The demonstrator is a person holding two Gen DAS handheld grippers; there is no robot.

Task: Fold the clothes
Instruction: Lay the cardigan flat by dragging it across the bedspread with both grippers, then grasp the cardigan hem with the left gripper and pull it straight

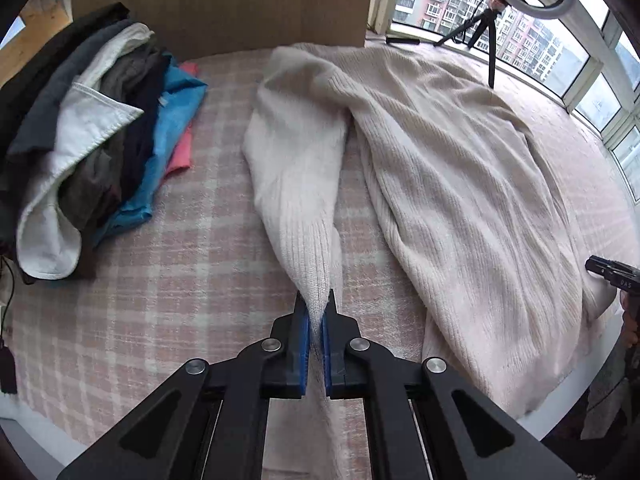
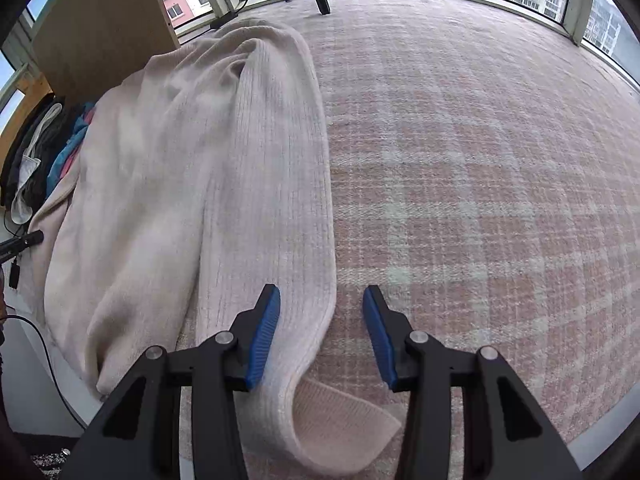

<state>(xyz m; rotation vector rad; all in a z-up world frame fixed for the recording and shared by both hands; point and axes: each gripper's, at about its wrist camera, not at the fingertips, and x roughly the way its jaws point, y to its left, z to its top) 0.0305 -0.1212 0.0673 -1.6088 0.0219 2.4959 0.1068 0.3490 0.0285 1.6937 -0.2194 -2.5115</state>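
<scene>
A cream ribbed knit sweater [image 1: 460, 168] lies spread on the pink plaid blanket [image 1: 160, 280]. My left gripper [image 1: 316, 308] is shut on the end of its left sleeve [image 1: 292, 184], and the knit is pinched between the blue pads. In the right wrist view the sweater [image 2: 160, 160] lies at left with its other sleeve [image 2: 272, 184] running toward the camera. My right gripper [image 2: 322, 300] stands open just above that sleeve's lower end. Its left finger is over the knit and its right finger over bare blanket. The folded-over cuff [image 2: 344, 412] lies below the fingers.
A pile of folded clothes [image 1: 100, 128] in dark, white, blue and pink sits at the left, against a wooden cabinet [image 1: 220, 0]. A tripod [image 1: 480, 28] with a ring light stands by the windows. The plaid blanket [image 2: 480, 160] stretches bare to the right. A black cable [image 2: 40, 344] hangs at the bed's edge.
</scene>
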